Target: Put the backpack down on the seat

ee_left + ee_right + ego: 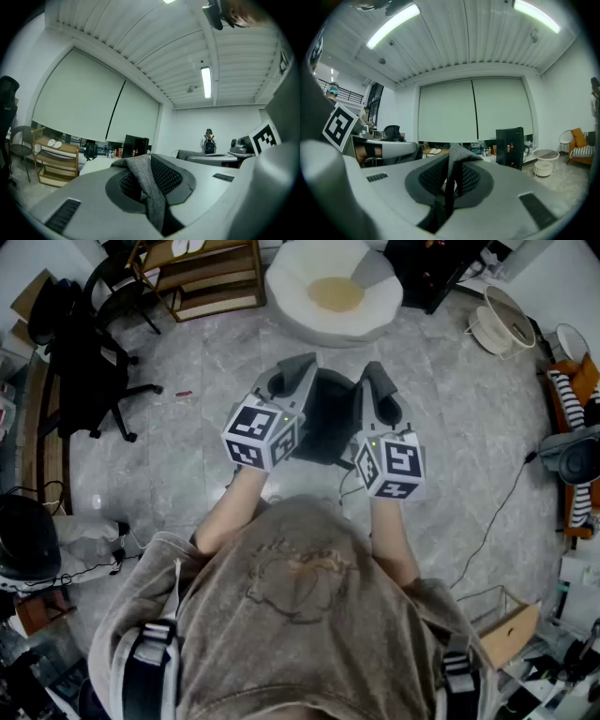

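Observation:
In the head view the black backpack (330,418) hangs between my two grippers, above the grey floor. My left gripper (289,381) is shut on a grey fabric strap (151,187), which runs up between its jaws in the left gripper view. My right gripper (380,393) is shut on another dark strap (449,185), pinched upright between its pads. The seat, a round white chair (291,282) with a yellowish cushion (335,293), stands on the floor ahead of the backpack and apart from it. Most of the bag is hidden by the grippers.
A black office chair (89,362) stands at the left and a wooden shelf (202,273) at the far left back. A black cabinet (436,268) is behind the seat, a white fan (497,324) at the right. A cable (497,512) crosses the floor; a cardboard box (511,634) sits near right.

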Tool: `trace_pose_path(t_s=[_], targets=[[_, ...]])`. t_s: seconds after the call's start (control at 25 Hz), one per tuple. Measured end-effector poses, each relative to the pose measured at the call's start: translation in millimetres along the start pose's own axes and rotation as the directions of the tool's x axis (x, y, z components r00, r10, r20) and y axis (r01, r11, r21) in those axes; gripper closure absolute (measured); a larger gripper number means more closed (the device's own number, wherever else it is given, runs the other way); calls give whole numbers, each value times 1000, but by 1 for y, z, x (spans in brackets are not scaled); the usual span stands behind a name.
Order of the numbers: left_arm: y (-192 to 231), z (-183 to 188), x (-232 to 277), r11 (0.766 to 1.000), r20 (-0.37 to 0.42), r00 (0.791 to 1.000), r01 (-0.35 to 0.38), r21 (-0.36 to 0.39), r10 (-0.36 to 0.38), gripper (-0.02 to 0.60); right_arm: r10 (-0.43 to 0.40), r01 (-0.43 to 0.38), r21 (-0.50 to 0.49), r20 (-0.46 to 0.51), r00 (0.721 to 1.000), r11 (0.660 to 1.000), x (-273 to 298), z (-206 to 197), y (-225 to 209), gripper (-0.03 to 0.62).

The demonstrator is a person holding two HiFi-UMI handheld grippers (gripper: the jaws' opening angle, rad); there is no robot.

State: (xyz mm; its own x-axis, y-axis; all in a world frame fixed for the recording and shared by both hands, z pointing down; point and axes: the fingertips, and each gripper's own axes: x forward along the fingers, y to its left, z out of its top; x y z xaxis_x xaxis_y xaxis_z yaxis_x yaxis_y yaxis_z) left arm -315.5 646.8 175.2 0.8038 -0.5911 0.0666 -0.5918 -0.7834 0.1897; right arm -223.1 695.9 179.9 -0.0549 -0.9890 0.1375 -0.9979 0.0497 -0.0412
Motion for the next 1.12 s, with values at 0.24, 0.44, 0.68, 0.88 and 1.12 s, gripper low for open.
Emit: trace_pose_path(t_s=[0.24, 0.44, 0.68, 0.88, 1.12], targets=[[9, 0, -11, 1000, -16, 1000, 26, -11, -26, 547, -20, 20, -7, -10, 1000, 1000, 2, -2, 15, 568], [9, -1, -19, 995, -25, 995, 94, -14, -95, 548, -58, 58, 16, -1, 998, 998, 0, -3, 17, 566], [17, 6, -18, 989, -20, 989, 146, -4, -146, 547, -89, 88, 34, 28, 996, 996, 7, 7, 22, 566], [26, 10, -5, 989, -11, 989, 150, 15, -150, 547, -100, 99, 18, 43, 994, 995, 19, 12, 18, 566], [43, 3, 22, 988, -24, 988, 152, 6, -152, 548, -102, 101, 40, 38, 994, 994, 47, 5, 4, 566]])
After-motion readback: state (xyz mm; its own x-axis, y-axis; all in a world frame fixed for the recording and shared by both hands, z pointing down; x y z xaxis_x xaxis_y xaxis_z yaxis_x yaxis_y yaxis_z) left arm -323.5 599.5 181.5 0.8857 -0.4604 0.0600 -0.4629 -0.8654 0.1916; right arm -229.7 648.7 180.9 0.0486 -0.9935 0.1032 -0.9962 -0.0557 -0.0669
